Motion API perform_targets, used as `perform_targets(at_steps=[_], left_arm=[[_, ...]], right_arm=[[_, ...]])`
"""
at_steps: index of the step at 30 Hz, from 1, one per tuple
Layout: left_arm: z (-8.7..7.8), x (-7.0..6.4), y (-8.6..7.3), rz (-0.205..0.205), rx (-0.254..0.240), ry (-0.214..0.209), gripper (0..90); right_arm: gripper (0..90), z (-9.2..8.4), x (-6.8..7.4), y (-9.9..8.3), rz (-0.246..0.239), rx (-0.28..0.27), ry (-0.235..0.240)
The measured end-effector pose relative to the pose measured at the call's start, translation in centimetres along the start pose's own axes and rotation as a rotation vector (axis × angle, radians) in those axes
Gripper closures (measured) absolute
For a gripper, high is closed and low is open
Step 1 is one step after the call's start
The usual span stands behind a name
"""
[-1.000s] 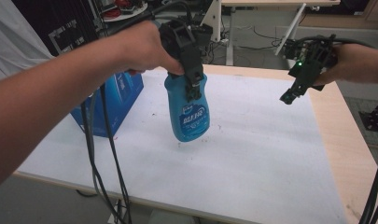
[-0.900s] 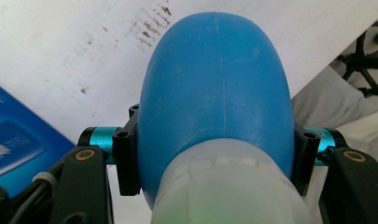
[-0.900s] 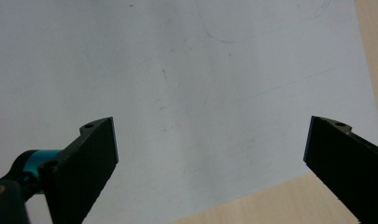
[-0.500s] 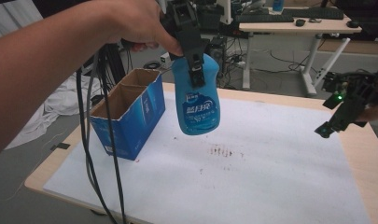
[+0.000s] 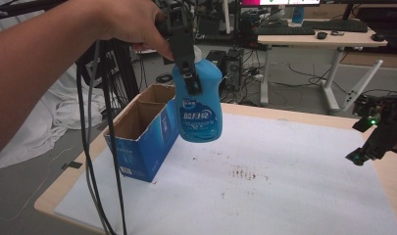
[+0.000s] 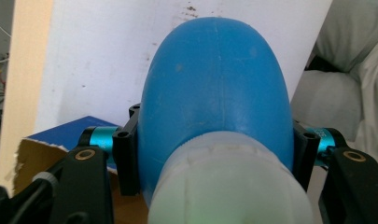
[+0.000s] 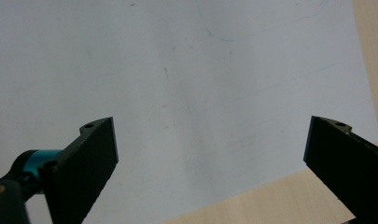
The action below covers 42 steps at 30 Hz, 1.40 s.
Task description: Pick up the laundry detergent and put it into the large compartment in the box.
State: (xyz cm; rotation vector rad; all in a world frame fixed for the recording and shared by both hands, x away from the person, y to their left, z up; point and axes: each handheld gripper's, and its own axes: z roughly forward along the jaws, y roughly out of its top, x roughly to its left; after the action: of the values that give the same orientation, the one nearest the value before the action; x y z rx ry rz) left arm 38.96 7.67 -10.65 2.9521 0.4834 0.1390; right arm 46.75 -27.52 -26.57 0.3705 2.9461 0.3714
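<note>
At the left stood the open cardboard box [image 5: 142, 134]. My left gripper [image 5: 186, 58] had its jaws clamped on the blue bottle [image 5: 198, 105], aloft just beside the box; I judged dropping it in remained. At the right, my right gripper [image 7: 210, 168] hung, jaws apart, over the surface [image 5: 294, 196].

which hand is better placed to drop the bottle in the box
Left. Its tool is already shut on the bottle, held in the air right beside the open box. The right tool is open at the far edge of the table, away from both.
</note>
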Motion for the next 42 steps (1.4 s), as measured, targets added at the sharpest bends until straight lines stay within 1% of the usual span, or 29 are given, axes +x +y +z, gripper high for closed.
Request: perform_targets(at_steps=[2, 3, 5, 9, 10, 11, 14, 15, 16, 18, 19, 20, 21, 23, 24, 26, 28, 29, 31, 32, 33, 37, 39, 42], left_arm=[[-0.3, 0.3, -0.6, 0.004, 0.000, 0.012, 37.8], [-0.4, 0.5, -0.9, 0.015, 0.003, 0.021, 37.8], [-0.8, 0.9, -1.7, 0.016, 0.006, 0.039, 37.9], [-1.3, 1.4, -2.6, 0.024, 0.006, 0.043, 37.9], [-1.8, 1.7, -3.3, 0.023, 0.000, 0.049, 37.9], [-1.8, 1.7, -3.3, 0.023, 0.000, 0.049, 37.9], [-2.4, 2.1, -4.4, 0.031, 0.004, 0.065, 37.9], [-2.6, 2.2, -4.8, 0.027, 0.003, 0.068, 37.9], [-2.9, 2.3, -5.1, 0.033, 0.013, 0.071, 37.9], [-3.2, 2.4, -5.9, 0.024, 0.007, 0.069, 37.9], [-3.3, 2.6, -6.3, 0.030, 0.010, 0.069, 37.9], [-3.4, 2.7, -6.7, 0.018, 0.000, 0.068, 37.9], [-3.5, 2.8, -7.1, 0.014, 0.000, 0.072, 37.9], [-3.5, 3.1, -7.7, 0.004, 0.015, 0.076, 37.9], [-3.4, 3.2, -8.2, -0.013, 0.023, 0.080, 37.9], [-3.2, 3.6, -8.8, -0.028, 0.033, 0.085, 37.9], [-3.1, 4.1, -9.5, -0.038, 0.043, 0.086, 37.9], [-2.9, 4.2, -9.9, -0.053, 0.038, 0.088, 37.9], [-2.8, 4.6, -10.6, -0.067, 0.044, 0.094, 37.9], [-2.7, 5.0, -11.2, -0.075, 0.052, 0.096, 37.9], [-2.7, 5.0, -11.2, -0.075, 0.052, 0.096, 37.9], [-2.3, 5.8, -12.3, -0.109, 0.055, 0.087, 38.0], [-2.1, 6.1, -12.7, -0.112, 0.069, 0.085, 37.9], [-1.8, 6.5, -13.1, -0.124, 0.071, 0.086, 37.9]], right_arm=[[2.0, 0.0, 0.0, 0.0, 0.002, -0.001, 0.000], [2.0, 0.0, 0.0, 0.0, 0.004, -0.001, 0.000], [2.0, -0.1, 0.1, 0.1, 0.004, -0.002, -0.001], [2.0, -0.1, 0.2, 0.1, -0.001, 0.000, -0.004], [2.0, -0.1, 0.3, 0.1, 0.001, 0.002, -0.005], [2.0, -0.1, 0.3, 0.1, 0.001, 0.002, -0.005], [2.0, -0.2, 0.3, 0.1, -0.001, 0.003, -0.010], [2.0, -0.2, 0.3, 0.1, 0.004, 0.007, -0.011], [2.0, -0.2, 0.3, 0.1, 0.005, 0.010, -0.012], [2.0, -0.2, 0.4, 0.1, 0.007, 0.015, -0.014], [2.0, -0.2, 0.4, 0.1, 0.007, 0.015, -0.014], [2.0, -0.2, 0.4, 0.1, 0.008, 0.015, -0.015], [2.0, -0.2, 0.4, 0.1, 0.012, 0.016, -0.016], [2.0, -0.2, 0.4, 0.2, 0.011, 0.017, -0.016], [2.0, -0.2, 0.4, 0.2, 0.014, 0.018, -0.015], [2.0, -0.1, 0.5, 0.4, 0.018, 0.020, -0.016], [2.0, 0.0, 0.5, 0.4, 0.015, 0.021, -0.016], [2.0, 0.0, 0.5, 0.4, 0.017, 0.024, -0.016], [2.0, 0.0, 0.5, 0.5, 0.021, 0.028, -0.016], [2.0, 0.0, 0.4, 0.4, 0.019, 0.027, -0.016], [2.0, 0.0, 0.4, 0.4, 0.019, 0.027, -0.016], [2.0, 0.1, 0.3, 0.3, 0.029, 0.032, -0.017], [2.0, 0.0, 0.2, 0.2, 0.035, 0.033, -0.018], [2.0, 0.0, 0.1, 0.2, 0.042, 0.030, -0.019]])
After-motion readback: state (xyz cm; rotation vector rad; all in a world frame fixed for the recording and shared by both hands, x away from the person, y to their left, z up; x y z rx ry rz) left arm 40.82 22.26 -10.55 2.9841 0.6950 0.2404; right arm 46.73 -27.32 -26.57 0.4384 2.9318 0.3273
